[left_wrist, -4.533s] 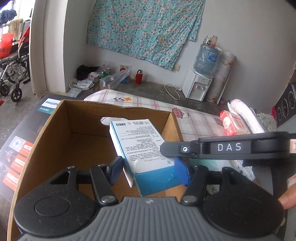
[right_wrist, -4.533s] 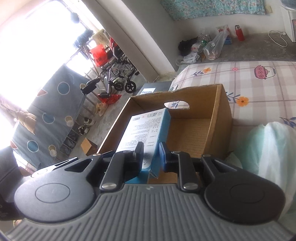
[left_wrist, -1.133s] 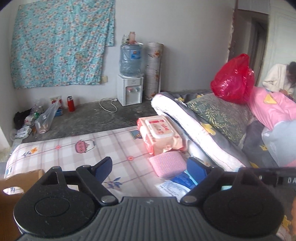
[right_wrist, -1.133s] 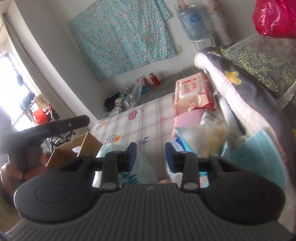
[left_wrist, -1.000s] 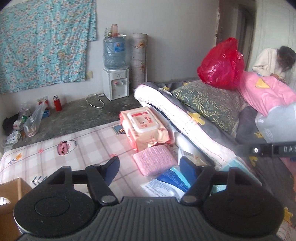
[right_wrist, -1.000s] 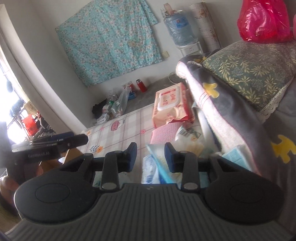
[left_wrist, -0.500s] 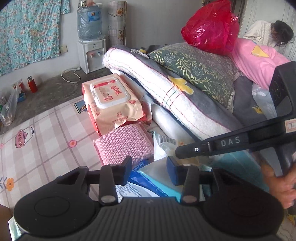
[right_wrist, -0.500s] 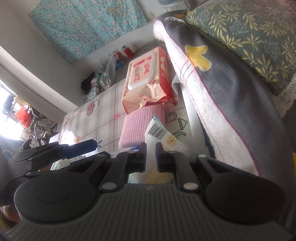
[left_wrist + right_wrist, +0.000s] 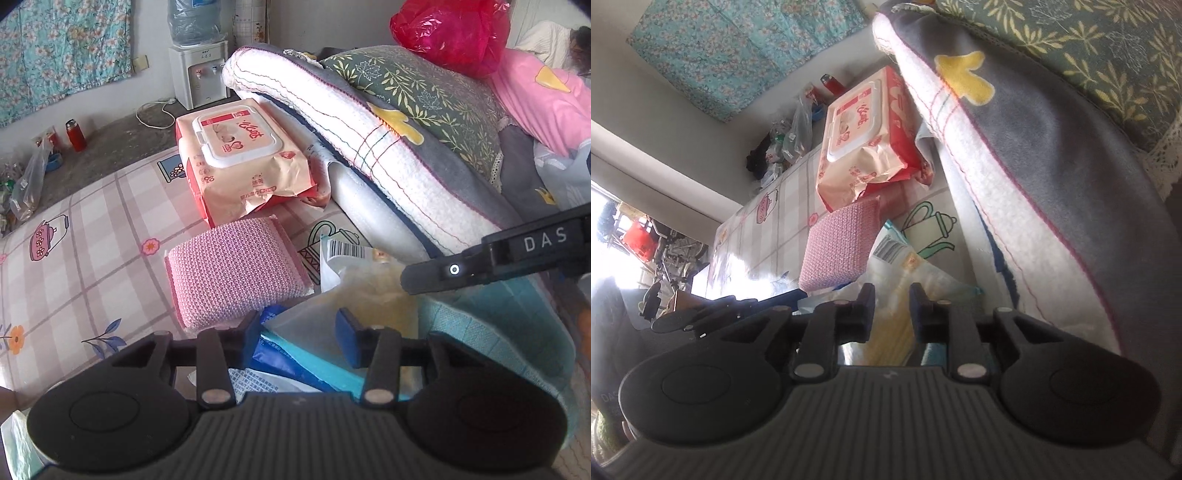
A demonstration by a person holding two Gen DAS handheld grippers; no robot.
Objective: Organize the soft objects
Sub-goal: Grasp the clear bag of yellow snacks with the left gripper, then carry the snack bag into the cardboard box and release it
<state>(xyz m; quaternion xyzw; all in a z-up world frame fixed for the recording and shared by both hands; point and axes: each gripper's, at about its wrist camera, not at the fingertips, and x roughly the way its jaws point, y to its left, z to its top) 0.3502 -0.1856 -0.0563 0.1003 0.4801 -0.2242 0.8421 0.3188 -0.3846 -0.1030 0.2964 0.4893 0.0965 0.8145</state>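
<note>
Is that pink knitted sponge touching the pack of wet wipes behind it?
Touching. In the left wrist view the pink knitted sponge lies right against the crumpled front edge of the wet wipes pack, no bedsheet showing between them; the right wrist view agrees.

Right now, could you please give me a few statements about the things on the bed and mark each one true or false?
1. The wipes pack has its white lid shut. True.
2. The pink sponge lies on top of the wipes pack. False: it lies on the checked sheet, in front of the pack.
3. A red bag sits on the leaf-patterned pillow. True.
4. The left gripper is over the water dispenser. False: it is over a clear plastic packet, its jaws opening.
</note>
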